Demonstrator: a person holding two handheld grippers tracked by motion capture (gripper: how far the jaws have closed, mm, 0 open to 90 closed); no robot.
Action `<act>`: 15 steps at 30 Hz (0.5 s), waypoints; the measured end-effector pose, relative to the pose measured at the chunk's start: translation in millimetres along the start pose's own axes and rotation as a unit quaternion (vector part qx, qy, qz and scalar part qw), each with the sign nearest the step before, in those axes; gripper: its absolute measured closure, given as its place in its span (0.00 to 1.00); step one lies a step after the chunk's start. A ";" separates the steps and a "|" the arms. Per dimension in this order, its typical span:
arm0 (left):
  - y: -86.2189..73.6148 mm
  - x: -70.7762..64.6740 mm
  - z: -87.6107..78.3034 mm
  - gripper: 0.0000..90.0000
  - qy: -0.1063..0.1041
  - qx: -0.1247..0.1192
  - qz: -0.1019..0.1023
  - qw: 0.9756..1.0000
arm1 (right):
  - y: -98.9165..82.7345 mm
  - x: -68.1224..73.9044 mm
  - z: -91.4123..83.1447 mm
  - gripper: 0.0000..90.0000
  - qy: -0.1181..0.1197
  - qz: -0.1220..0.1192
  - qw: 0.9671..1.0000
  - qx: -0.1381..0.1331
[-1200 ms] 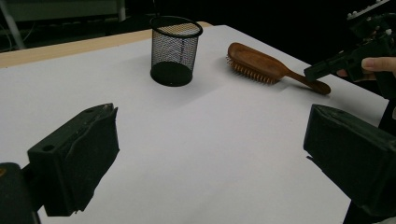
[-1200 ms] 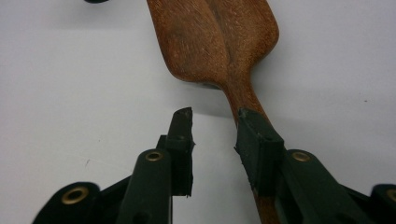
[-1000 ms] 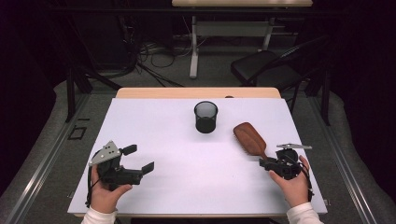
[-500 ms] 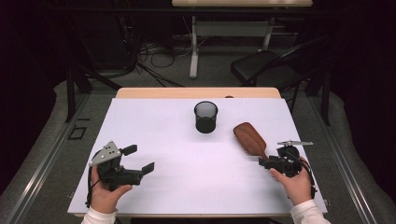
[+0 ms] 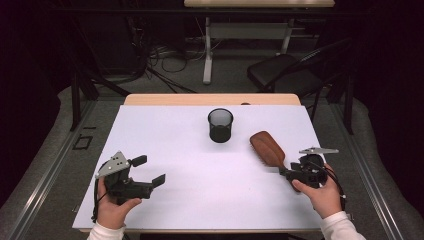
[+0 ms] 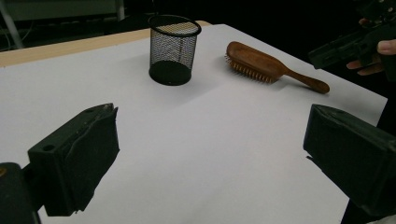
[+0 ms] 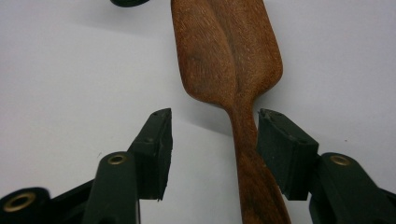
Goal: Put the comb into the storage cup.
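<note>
Your high view looked forward and down on the white surface [image 5: 200, 200] from above your side, far enough back to take in both forearms at its bottom edge and the floor beyond the far edge. Your left gripper view sat low over the surface, looking across it between its own two wide-apart jaws toward the mesh cup [image 6: 173, 49] and the wooden brush [image 6: 261, 63]; it shared both with the high view, where the mesh cup [image 5: 220, 125] stood mid-surface. Your right gripper view pointed steeply down, very close, along the brush's handle [image 7: 245, 140], with its head at the top.
</note>
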State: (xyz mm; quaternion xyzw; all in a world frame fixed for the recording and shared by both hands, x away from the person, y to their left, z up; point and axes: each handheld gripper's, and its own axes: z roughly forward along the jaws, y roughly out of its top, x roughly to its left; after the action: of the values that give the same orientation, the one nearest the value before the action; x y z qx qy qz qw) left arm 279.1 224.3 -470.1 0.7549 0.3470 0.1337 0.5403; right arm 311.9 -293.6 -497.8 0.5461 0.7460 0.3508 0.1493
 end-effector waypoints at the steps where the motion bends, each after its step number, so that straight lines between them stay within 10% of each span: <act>1: 0.1 0.0 0.0 0.04 0.000 0.001 0.000 1.000 | 0.6 0.3 -0.6 0.49 0.000 -0.006 1.000 0.000; 10: 0.0 -0.2 -0.2 0.04 0.000 -0.001 0.000 1.000 | 6.5 -0.1 -2.5 0.40 0.000 -0.020 1.000 0.021; 15: 0.0 -0.3 0.0 0.04 0.000 0.001 0.000 1.000 | 11.6 -2.7 0.5 0.19 0.008 -0.021 0.999 0.043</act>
State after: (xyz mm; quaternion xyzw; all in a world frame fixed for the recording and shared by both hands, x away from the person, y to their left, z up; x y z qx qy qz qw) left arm 278.9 224.1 -470.1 0.7555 0.3467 0.1333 0.5397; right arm 321.4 -294.1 -490.7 0.5336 0.7726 0.3200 0.1267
